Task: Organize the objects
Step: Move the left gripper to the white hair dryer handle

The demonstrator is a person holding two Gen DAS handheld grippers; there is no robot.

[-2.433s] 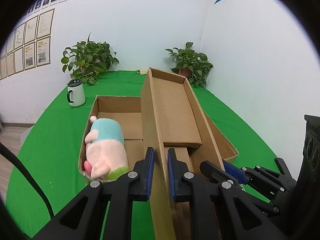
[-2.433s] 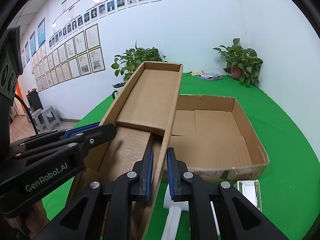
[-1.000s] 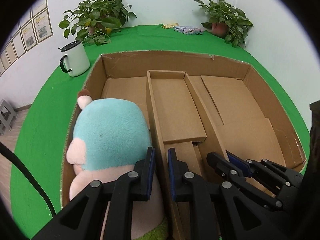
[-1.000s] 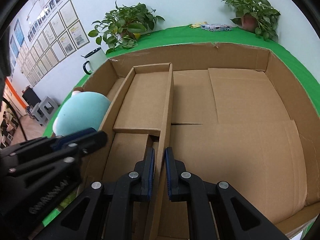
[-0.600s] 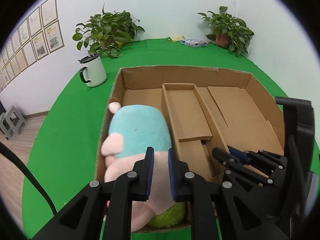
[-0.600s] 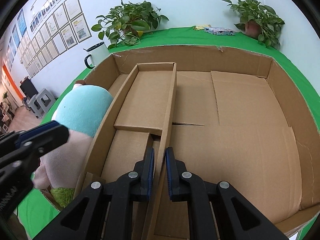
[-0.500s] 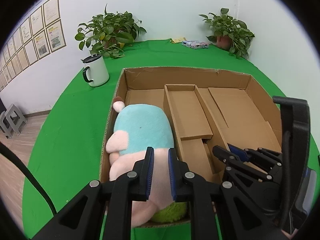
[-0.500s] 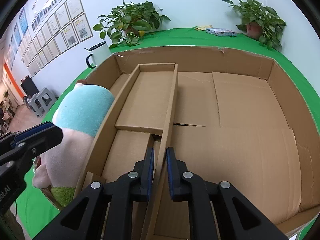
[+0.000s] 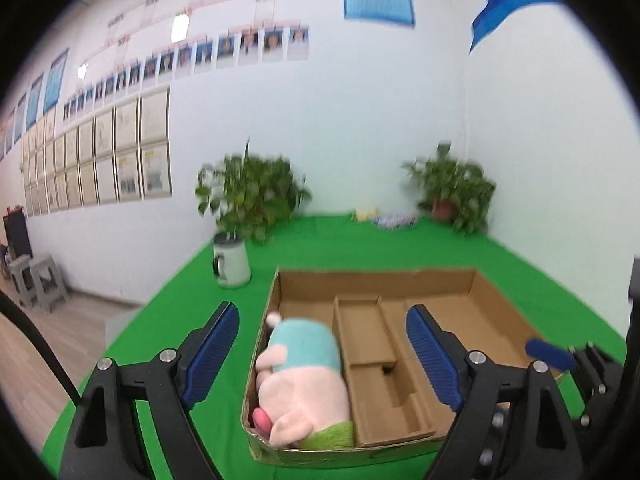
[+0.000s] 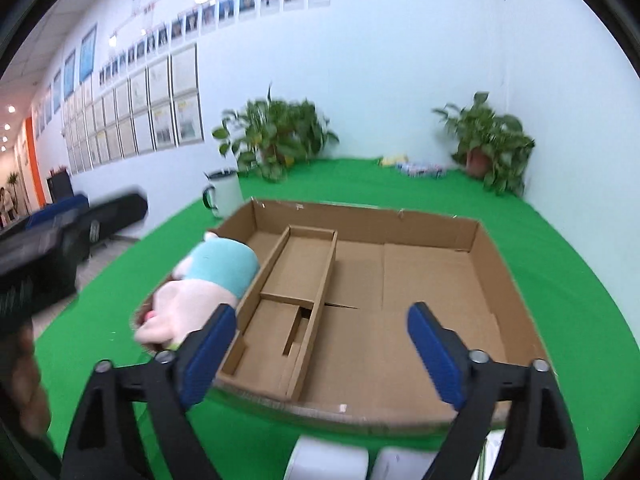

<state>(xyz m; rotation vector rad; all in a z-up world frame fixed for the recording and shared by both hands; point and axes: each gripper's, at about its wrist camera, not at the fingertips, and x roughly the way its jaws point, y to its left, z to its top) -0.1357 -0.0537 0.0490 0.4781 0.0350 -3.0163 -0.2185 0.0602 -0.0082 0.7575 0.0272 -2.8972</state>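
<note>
1. Left wrist view: the left gripper (image 9: 322,356) has its blue pads (image 9: 212,354) spread wide with nothing between them, hanging above the near end of the big cardboard box (image 9: 496,304).
2. Same view: the plush toy (image 9: 302,376) (teal top, pink body, bit of green at the near end) lies in the box's left side, right up against the left wall and touching the narrow cardboard tray (image 9: 370,354) beside it.
3. The tray sits inside the box, just right of the plush, running front to back. The rest of the box floor to its right is bare cardboard.
4. A white mug (image 9: 231,263) stands on the green table cover (image 9: 168,320) beyond the box's left corner, near a potted plant (image 9: 250,196). It's all a bit blurry.
5. Right wrist view: the right gripper (image 10: 322,354) is wide apart too, holding nothing, over the box's (image 10: 492,272) near edge.
6. Here the tray (image 10: 296,280) lies flat in the left half of the box, with the plush toy (image 10: 208,284) pressed against its left wall.
7. The mug (image 10: 224,192) stands past the far left corner, and two white things (image 10: 328,462) sit at the bottom edge outside the box; can't tell what they are.
</note>
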